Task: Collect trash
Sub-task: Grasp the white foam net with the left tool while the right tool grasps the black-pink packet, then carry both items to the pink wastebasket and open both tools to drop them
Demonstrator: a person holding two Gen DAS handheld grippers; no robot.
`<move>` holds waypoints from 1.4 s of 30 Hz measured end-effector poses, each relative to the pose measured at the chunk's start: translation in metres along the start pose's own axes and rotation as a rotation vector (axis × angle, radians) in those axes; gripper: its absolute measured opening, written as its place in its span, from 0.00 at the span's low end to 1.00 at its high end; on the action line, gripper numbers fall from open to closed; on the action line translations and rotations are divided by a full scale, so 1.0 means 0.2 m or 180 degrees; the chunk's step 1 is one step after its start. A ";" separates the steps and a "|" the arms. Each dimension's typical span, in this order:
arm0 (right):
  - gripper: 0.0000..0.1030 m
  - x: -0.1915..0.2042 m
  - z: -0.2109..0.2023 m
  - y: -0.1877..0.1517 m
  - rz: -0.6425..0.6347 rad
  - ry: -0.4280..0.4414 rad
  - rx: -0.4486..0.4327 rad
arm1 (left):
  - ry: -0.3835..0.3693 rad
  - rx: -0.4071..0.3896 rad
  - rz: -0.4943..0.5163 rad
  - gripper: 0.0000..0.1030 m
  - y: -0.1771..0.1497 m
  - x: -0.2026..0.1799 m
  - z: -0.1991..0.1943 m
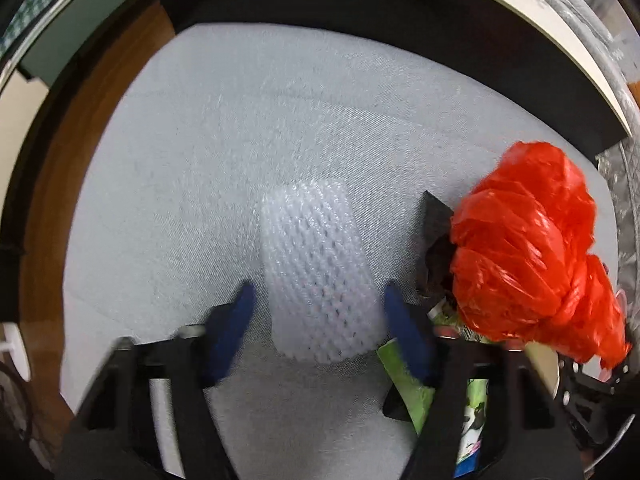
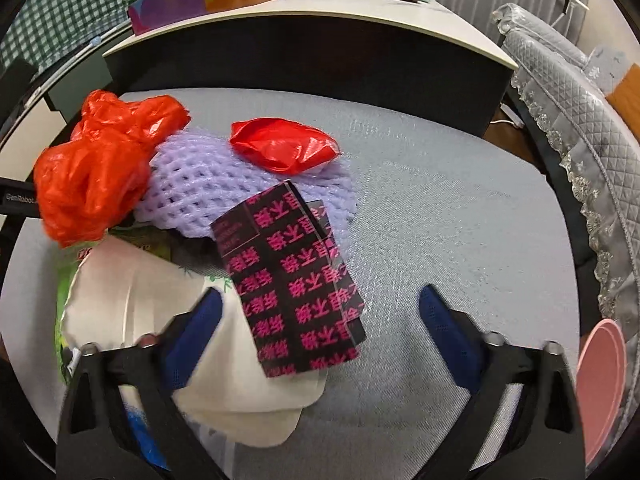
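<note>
Under red bag point(image 1: 532, 248), half-hidden green wrapper point(image 1: 404, 376)

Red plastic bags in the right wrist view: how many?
2. A large crumpled bag lies at the pile's left edge; a smaller bag sits on the purple foam net. More could be buried under the pile.
</note>
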State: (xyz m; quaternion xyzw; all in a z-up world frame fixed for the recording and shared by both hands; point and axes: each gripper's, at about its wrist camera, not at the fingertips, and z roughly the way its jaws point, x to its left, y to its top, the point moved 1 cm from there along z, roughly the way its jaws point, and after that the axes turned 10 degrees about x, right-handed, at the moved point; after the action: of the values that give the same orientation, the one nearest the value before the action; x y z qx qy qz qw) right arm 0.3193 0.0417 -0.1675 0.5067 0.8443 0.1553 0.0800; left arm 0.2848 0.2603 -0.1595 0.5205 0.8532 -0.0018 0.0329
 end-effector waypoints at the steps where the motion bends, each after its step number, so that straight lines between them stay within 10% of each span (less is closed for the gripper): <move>1: 0.58 -0.01 0.01 0.00 0.0034 0.0081 0.0058 | -0.0067 0.0026 -0.0051 0.33 0.00 0.01 0.01; 3: 0.55 -0.05 0.00 -0.01 0.0160 0.0211 0.0083 | -0.0112 -0.0031 -0.0106 0.13 0.00 0.02 -0.01; 25: 0.53 -0.17 -0.66 -0.24 0.0112 0.0047 -0.0676 | 0.0148 -0.1407 0.0346 0.12 -0.53 -0.16 -0.70; 42: 0.53 -0.46 -1.18 -0.68 0.0475 -0.0057 -0.1089 | -0.0650 -0.1517 0.1265 0.12 -1.04 -0.66 -0.94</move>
State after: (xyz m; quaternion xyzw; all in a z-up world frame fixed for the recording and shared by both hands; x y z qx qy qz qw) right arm 0.1806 -0.1420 0.0060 0.5483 0.7649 0.2976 0.1608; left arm 0.1495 0.0548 0.0284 0.6516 0.7037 0.1522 0.2390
